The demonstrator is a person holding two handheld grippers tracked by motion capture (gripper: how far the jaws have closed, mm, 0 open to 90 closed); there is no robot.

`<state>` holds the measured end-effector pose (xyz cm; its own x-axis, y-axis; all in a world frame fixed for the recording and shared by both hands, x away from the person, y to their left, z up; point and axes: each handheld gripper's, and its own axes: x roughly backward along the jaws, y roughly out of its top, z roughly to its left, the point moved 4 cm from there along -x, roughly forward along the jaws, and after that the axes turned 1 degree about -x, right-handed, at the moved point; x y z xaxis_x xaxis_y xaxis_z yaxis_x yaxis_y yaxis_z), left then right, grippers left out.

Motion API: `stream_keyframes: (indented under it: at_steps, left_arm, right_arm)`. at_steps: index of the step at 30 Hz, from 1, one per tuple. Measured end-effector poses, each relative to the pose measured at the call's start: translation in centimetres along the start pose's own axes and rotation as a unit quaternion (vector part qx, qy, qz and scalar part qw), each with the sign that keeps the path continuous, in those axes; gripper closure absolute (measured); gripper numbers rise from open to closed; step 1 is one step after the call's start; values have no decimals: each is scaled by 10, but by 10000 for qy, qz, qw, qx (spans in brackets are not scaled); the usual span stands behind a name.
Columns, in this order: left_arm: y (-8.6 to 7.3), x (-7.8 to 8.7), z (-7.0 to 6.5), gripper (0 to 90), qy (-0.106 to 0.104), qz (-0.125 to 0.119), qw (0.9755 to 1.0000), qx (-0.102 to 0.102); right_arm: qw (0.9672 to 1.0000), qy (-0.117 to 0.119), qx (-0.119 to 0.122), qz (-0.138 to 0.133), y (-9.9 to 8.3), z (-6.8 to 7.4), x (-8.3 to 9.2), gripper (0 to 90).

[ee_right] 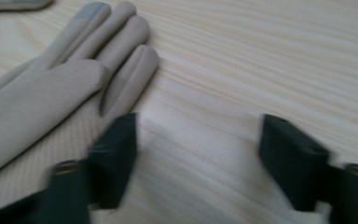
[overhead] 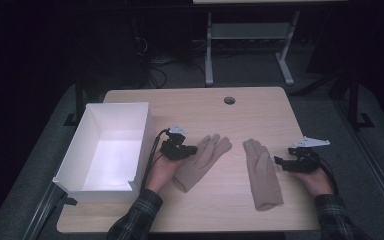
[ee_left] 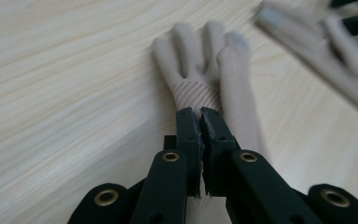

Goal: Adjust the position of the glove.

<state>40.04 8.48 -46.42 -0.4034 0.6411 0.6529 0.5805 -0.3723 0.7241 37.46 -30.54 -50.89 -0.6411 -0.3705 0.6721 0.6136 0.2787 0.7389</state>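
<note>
On the bench [overhead: 195,107]: I logged two beige gloves, a white box and both grippers.
Left glove [overhead: 200,161]: it lay flat, just right of the box, its tips pointing up and to the right.
Right glove [overhead: 261,172]: it lay flat, well apart from the left one, with grey pads on two tips.
White box [overhead: 145,131]: it stood open-topped at the bench's left edge, and nothing was visible inside.
Left gripper [ee_left: 200,113]: its fingers were pressed together, pinching the left glove's fabric just below the glove's digits.
Right gripper [ee_right: 198,158]: its fingers [ee_right: 116,154] were spread wide, low over the bench just beside the right glove, holding nothing.
Step in hand, my guess: gathering the gloves, perhaps for the box.
Doing it well: I judged the left pinch thin, so a slow lift would suit; the right gripper should slide one finger under the glove's edge before it pinches.
</note>
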Motion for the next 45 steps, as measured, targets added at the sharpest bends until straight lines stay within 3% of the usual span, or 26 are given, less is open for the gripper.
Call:
stream_keyframes:
  at_steps: [6, 9, 11, 15, 17, 27, 35, 45]
  left_arm:
    - [4, 6, -1, 868, -72, -116, 9999, 17]
    - [6, 9, -1, 868, -111, -173, 9998, 44]
    - [7, 11, -1, 868, -120, -206, 9997, 23]
    - [8, 13, -2, 868, -120, -234, 9997, 24]
    - [9, 15, -3, 868, -129, -257, 9996, 8]
    - [10, 15, -6, 868, -193, -290, 9994, 9]
    - [13, 13, -11, 868, -254, -320, 9992, -45]
    - [27, 6, -24, 868, -275, -376, 9985, -287]
  right_arm:
    - [9989, 461, -18, 41, 3, 9, 17, 812]
    - [9974, 693, 183, 112, 0, 18, 28, 898]
    - [9960, 796, 335, 225, -5, 24, 31, 898]
    - [9932, 1034, 371, 379, -9, 32, 29, 898]
    - [9914, 1195, 378, 371, -8, 36, 28, 898]
    - [9849, 1549, 616, 469, -4, 54, 18, 897]
    - [9792, 1797, 815, 465, 3, 75, 10, 897]
    - [9762, 1897, 954, 449, 8, 91, 2, 897]
